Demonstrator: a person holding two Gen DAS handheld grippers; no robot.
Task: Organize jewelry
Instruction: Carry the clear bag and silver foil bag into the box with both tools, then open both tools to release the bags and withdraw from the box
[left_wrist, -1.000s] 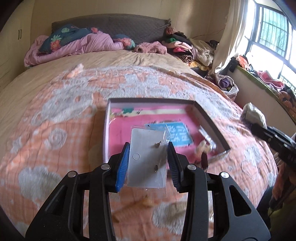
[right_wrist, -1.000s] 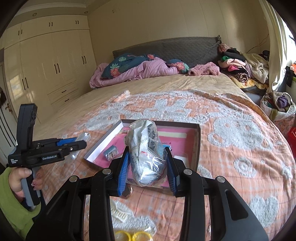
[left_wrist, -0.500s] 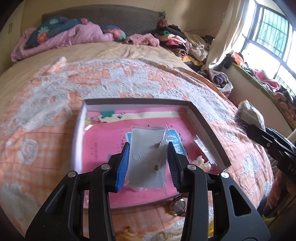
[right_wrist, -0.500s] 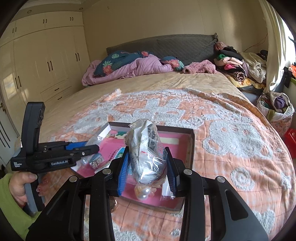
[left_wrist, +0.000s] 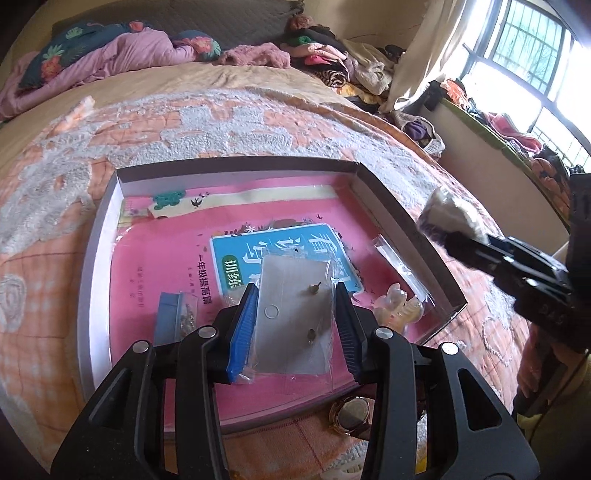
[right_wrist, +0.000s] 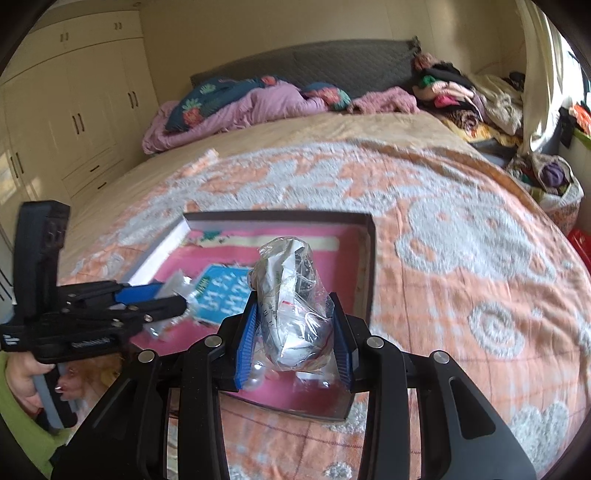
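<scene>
While the left gripper (left_wrist: 295, 325) pinches an earring card (left_wrist: 293, 314) over the box (left_wrist: 406, 221), the right gripper (right_wrist: 293, 341) clamps a crumpled plastic bag (right_wrist: 291, 306) above its near corner. Inside already lie a bead packet (left_wrist: 177, 319) and hair claw (left_wrist: 397, 308); a watch (left_wrist: 351, 411) waits outside on the bedspread (left_wrist: 221, 122), so sorting seems partway done.

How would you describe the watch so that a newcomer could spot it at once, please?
On the orange bedspread lies a shallow box with a pink lining. The watch sits on the bedspread just outside the box's near edge: round, gold-rimmed, unbagged, unlike the packets inside.
</scene>
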